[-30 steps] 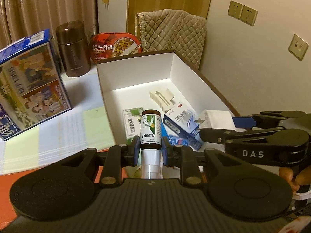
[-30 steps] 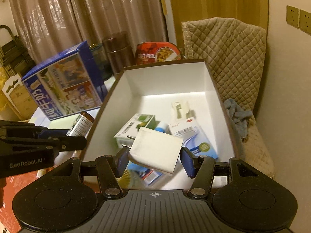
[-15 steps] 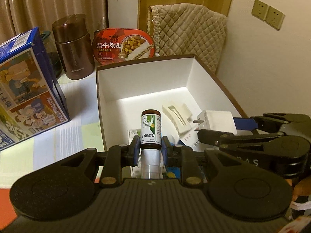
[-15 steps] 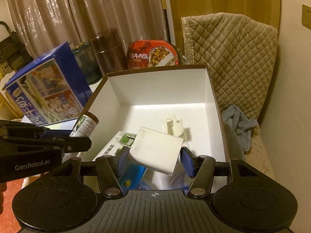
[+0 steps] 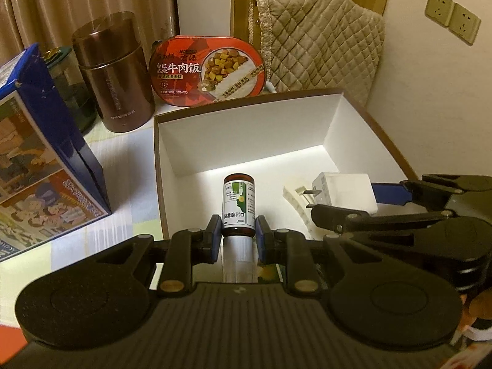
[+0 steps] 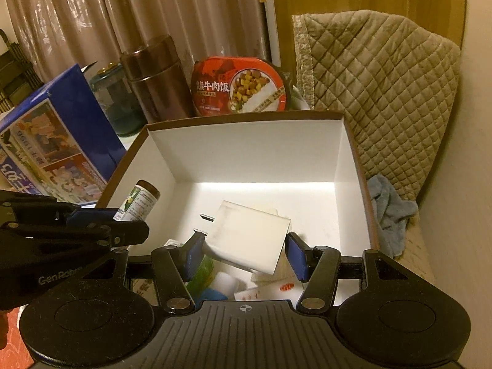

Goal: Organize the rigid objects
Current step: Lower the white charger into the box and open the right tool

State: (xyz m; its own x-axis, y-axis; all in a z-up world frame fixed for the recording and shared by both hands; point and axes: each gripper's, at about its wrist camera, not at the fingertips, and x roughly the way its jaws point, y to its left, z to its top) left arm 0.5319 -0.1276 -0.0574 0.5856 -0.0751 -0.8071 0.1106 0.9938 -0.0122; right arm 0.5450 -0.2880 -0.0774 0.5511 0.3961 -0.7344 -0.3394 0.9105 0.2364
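Left wrist view shows the left claw pinching a small brown bottle between its two blue pads. The bottle has a green and white label and a white cap that points back at the camera. It is held over the near end of the big white box. The box sits on the worktop and has brown edges.

Just to the right of the bottle, also over the box, the right claw grips a white plug block. Its metal pins point left. A cream plastic piece lies on the box floor under the plug.

Right wrist view shows the right claw from behind. Its blue pads squeeze the white plug block on both sides, and the block is tilted. Under it, at the near end of the box, lie small packs, but they are blurry. The left claw comes in from the left of the box with the bottle sticking out.

Behind the box stand a brown flask and a red meal tub. A blue carton stands to the left of the box. A quilted cover hangs behind the box on the right.
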